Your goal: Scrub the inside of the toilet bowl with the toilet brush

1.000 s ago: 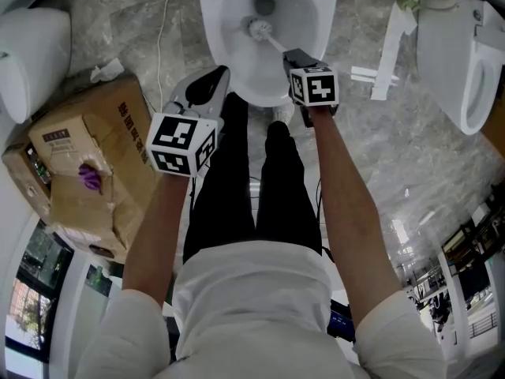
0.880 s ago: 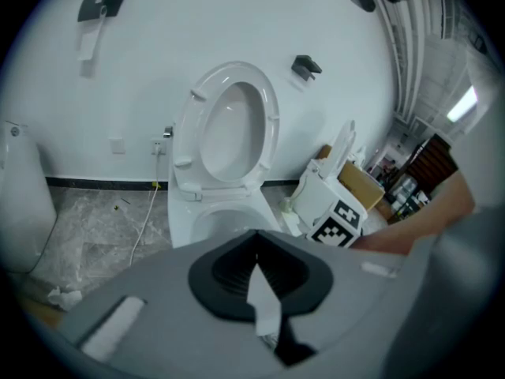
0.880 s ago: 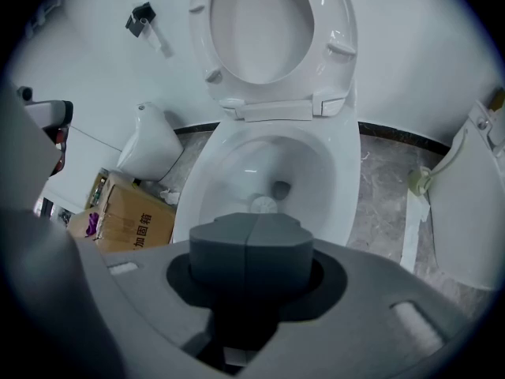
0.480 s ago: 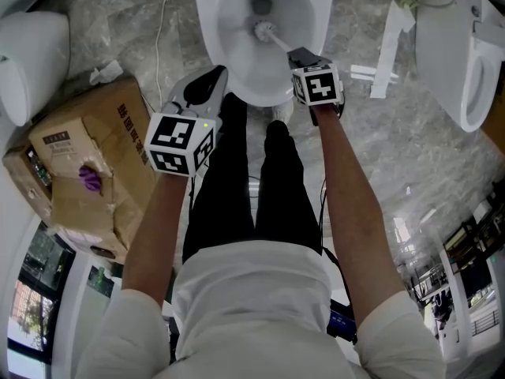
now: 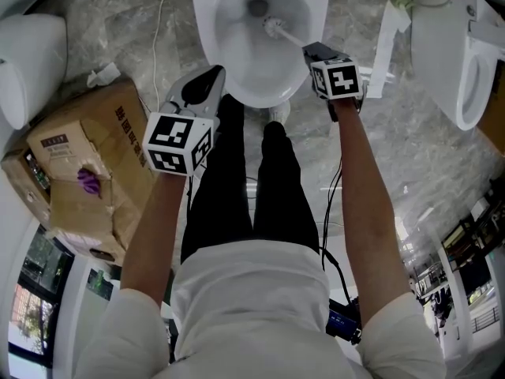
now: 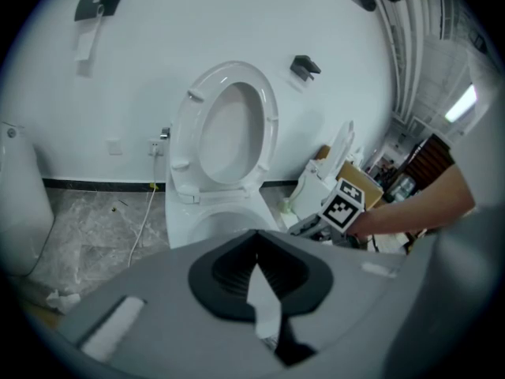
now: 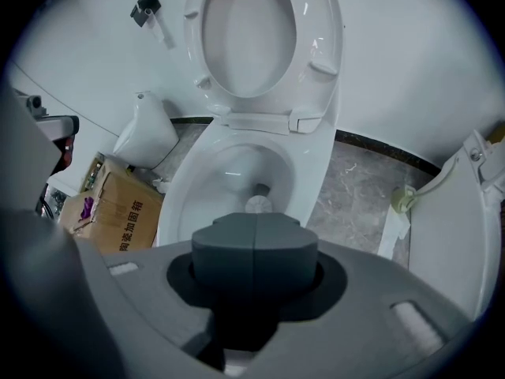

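The white toilet bowl (image 5: 211, 54) is at the top of the head view, its seat (image 6: 229, 125) raised against the wall. The toilet brush's white head (image 5: 273, 28) is inside the bowl, just right of the drain hole. Its handle slants down-right into my right gripper (image 5: 314, 52), which is shut on it over the bowl's right rim. In the right gripper view the brush head (image 7: 257, 204) shows just beyond the closed jaws (image 7: 254, 247). My left gripper (image 5: 207, 81) hangs shut at the bowl's left front and holds nothing I can see.
A battered cardboard box (image 5: 87, 164) lies on the marble floor to the left. A second toilet (image 5: 458, 54) stands at the right, with white loose parts (image 5: 387, 46) beside it. A thin cable (image 5: 162, 30) runs along the floor left of the bowl. The person's legs (image 5: 245, 180) stand before the bowl.
My right gripper has moved rightward, dragging the brush head from the bowl's middle toward its right side. The left gripper has hardly moved.
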A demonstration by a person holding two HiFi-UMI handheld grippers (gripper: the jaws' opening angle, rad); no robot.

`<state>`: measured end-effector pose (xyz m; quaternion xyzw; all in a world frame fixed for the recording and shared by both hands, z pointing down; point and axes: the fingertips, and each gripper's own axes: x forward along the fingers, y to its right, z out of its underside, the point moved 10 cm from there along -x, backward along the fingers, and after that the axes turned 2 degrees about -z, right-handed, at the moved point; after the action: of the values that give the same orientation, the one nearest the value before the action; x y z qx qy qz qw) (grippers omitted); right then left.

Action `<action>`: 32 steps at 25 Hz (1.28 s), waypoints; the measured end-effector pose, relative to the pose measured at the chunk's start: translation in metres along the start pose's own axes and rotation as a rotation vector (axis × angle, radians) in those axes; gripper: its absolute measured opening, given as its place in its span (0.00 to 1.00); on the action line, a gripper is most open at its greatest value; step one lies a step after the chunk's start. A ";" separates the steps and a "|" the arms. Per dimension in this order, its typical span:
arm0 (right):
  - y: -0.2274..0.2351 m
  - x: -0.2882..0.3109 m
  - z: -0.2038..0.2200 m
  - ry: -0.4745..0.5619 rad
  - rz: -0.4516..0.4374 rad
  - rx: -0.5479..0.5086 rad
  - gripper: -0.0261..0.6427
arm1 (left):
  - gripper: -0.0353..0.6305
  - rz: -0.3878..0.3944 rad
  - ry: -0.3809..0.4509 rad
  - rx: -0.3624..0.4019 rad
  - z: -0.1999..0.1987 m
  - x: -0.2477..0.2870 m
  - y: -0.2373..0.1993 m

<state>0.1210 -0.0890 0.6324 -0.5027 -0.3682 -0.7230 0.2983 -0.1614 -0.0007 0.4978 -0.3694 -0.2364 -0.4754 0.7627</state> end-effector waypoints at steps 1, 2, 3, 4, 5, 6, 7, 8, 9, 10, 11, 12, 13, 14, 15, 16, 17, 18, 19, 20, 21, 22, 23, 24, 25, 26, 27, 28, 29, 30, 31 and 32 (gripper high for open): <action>0.005 -0.003 -0.003 0.001 0.004 0.002 0.26 | 0.04 0.000 0.002 -0.001 -0.001 0.000 0.000; 0.009 -0.007 -0.006 0.004 0.010 0.005 0.26 | 0.04 -0.001 0.003 -0.001 -0.001 0.000 -0.001; 0.013 -0.010 -0.009 0.009 0.017 0.007 0.26 | 0.04 -0.002 0.005 -0.003 -0.001 -0.001 -0.001; 0.017 -0.012 -0.013 0.014 0.026 0.009 0.26 | 0.04 -0.004 0.006 -0.004 -0.001 -0.001 -0.002; 0.021 -0.015 -0.017 0.021 0.035 0.009 0.26 | 0.04 -0.006 0.008 -0.006 -0.001 -0.002 -0.003; 0.024 -0.016 -0.020 0.027 0.045 0.008 0.26 | 0.04 -0.008 0.009 -0.008 -0.002 -0.002 -0.004; 0.026 -0.017 -0.024 0.033 0.054 0.007 0.26 | 0.04 -0.010 0.011 -0.009 -0.002 -0.003 -0.005; 0.027 -0.017 -0.029 0.038 0.062 0.004 0.26 | 0.04 -0.013 0.011 -0.011 -0.002 -0.003 -0.007; 0.028 -0.017 -0.033 0.043 0.071 0.001 0.26 | 0.04 -0.016 0.011 -0.012 -0.002 -0.004 -0.009; 0.027 -0.016 -0.037 0.049 0.080 -0.003 0.26 | 0.04 -0.019 0.011 -0.013 -0.001 -0.005 -0.011; 0.027 -0.015 -0.042 0.057 0.087 -0.006 0.26 | 0.04 -0.023 0.011 -0.014 -0.001 -0.007 -0.012; 0.026 -0.014 -0.046 0.068 0.093 -0.007 0.26 | 0.04 -0.026 0.012 -0.015 0.000 -0.008 -0.014; 0.026 -0.013 -0.051 0.079 0.097 -0.008 0.26 | 0.04 -0.029 0.013 -0.017 0.000 -0.008 -0.015; 0.025 -0.011 -0.057 0.088 0.099 -0.009 0.26 | 0.04 -0.032 0.013 -0.019 0.000 -0.009 -0.016; 0.023 -0.009 -0.062 0.095 0.100 -0.012 0.26 | 0.04 -0.035 0.014 -0.021 0.001 -0.010 -0.017; 0.020 -0.006 -0.068 0.101 0.099 -0.017 0.26 | 0.04 -0.038 0.014 -0.023 0.001 -0.011 -0.018; 0.016 -0.004 -0.073 0.105 0.098 -0.024 0.26 | 0.04 -0.041 0.014 -0.025 0.001 -0.013 -0.020; 0.012 -0.001 -0.078 0.111 0.095 -0.031 0.26 | 0.04 -0.043 0.014 -0.027 0.002 -0.014 -0.021; 0.008 0.003 -0.083 0.118 0.091 -0.036 0.26 | 0.04 -0.046 0.014 -0.029 0.003 -0.015 -0.023; 0.003 0.005 -0.088 0.126 0.085 -0.042 0.26 | 0.04 -0.049 0.014 -0.030 0.004 -0.016 -0.025; -0.001 0.008 -0.093 0.134 0.078 -0.047 0.26 | 0.04 -0.052 0.013 -0.032 0.005 -0.017 -0.026; -0.006 0.010 -0.097 0.141 0.069 -0.052 0.26 | 0.04 -0.055 0.013 -0.033 0.006 -0.019 -0.027; -0.011 0.012 -0.100 0.146 0.061 -0.060 0.26 | 0.04 -0.059 0.013 -0.035 0.006 -0.020 -0.028; -0.016 0.013 -0.103 0.149 0.052 -0.071 0.26 | 0.04 -0.062 0.014 -0.036 0.007 -0.021 -0.029; -0.021 0.015 -0.106 0.150 0.046 -0.082 0.26 | 0.04 -0.065 0.015 -0.037 0.007 -0.022 -0.030; -0.026 0.017 -0.107 0.149 0.040 -0.092 0.26 | 0.04 -0.068 0.017 -0.038 0.008 -0.024 -0.031; -0.030 0.018 -0.108 0.147 0.035 -0.100 0.26 | 0.04 -0.070 0.020 -0.040 0.008 -0.024 -0.031; -0.034 0.020 -0.108 0.144 0.030 -0.105 0.26 | 0.04 -0.072 0.022 -0.041 0.009 -0.025 -0.032; -0.038 0.021 -0.107 0.141 0.024 -0.109 0.26 | 0.04 -0.073 0.023 -0.043 0.009 -0.027 -0.032; -0.042 0.023 -0.105 0.138 0.016 -0.114 0.26 | 0.04 -0.074 0.024 -0.044 0.009 -0.027 -0.032; -0.046 0.024 -0.103 0.135 0.008 -0.119 0.26 | 0.04 -0.074 0.024 -0.045 0.010 -0.028 -0.032; -0.049 0.025 -0.101 0.131 -0.001 -0.124 0.26 | 0.04 -0.075 0.025 -0.046 0.011 -0.029 -0.032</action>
<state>0.0223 -0.1478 0.6224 -0.4714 -0.3027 -0.7760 0.2897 -0.2025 0.0146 0.4948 -0.3718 -0.2297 -0.5136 0.7384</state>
